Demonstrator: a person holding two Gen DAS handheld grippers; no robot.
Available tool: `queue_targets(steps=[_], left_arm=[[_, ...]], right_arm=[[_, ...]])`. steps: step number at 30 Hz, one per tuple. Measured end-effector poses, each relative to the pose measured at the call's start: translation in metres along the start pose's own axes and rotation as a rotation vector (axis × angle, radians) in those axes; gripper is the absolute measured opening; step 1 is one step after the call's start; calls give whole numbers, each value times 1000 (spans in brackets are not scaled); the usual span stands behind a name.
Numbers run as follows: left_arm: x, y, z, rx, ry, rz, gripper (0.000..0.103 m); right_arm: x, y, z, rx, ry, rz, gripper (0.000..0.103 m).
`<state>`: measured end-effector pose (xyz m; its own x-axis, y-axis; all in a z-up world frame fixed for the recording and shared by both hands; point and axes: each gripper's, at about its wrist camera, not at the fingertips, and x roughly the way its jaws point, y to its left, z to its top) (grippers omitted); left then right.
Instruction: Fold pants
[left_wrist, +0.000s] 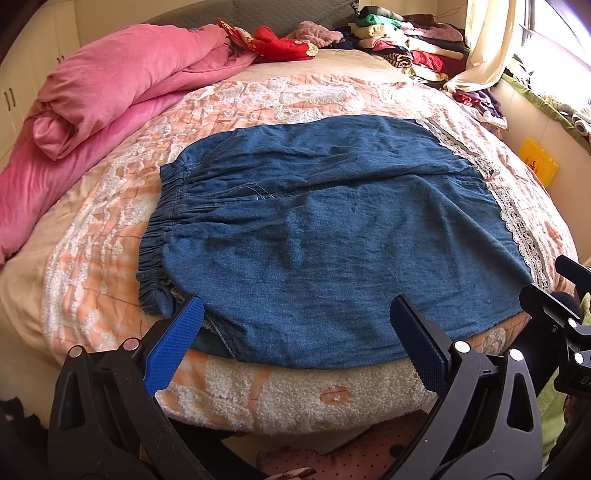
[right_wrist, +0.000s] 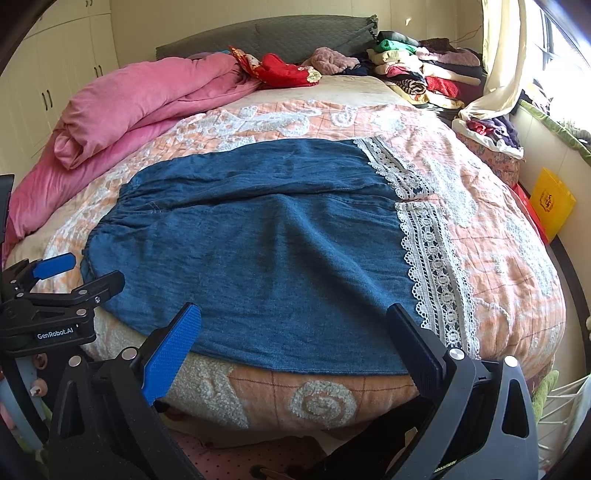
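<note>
Both grippers splayed, empty — left gripper (left_wrist: 295, 317), right gripper (right_wrist: 293, 321) at pants (left_wrist: 314, 229) btm-frame edge; pinch corners evenly.

Pink quilt (left_wrist: 110, 85) cut off at left edge, yellow bag's print (right_wrist: 546, 201) too small to read

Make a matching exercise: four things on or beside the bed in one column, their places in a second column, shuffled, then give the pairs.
Things:
1. denim pants
2. pink quilt
3. stack of folded clothes
4. yellow bag

Places:
A. piled at the head of the bed, right side
B. off the bed, against the right wall
C. spread flat across the middle of the bedspread
D. rolled up along the bed's left edge

Pairs: 1-C, 2-D, 3-A, 4-B
</note>
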<state>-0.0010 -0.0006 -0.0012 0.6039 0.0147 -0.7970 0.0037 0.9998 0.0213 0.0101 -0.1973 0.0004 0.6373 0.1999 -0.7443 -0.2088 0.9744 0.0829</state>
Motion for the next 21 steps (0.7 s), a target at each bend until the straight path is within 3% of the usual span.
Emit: queue_targets(steps=[21], left_arm=[[0,2,3,3,-1,3,95]], right_arm=[[3,5,4,-17,2,0,99]])
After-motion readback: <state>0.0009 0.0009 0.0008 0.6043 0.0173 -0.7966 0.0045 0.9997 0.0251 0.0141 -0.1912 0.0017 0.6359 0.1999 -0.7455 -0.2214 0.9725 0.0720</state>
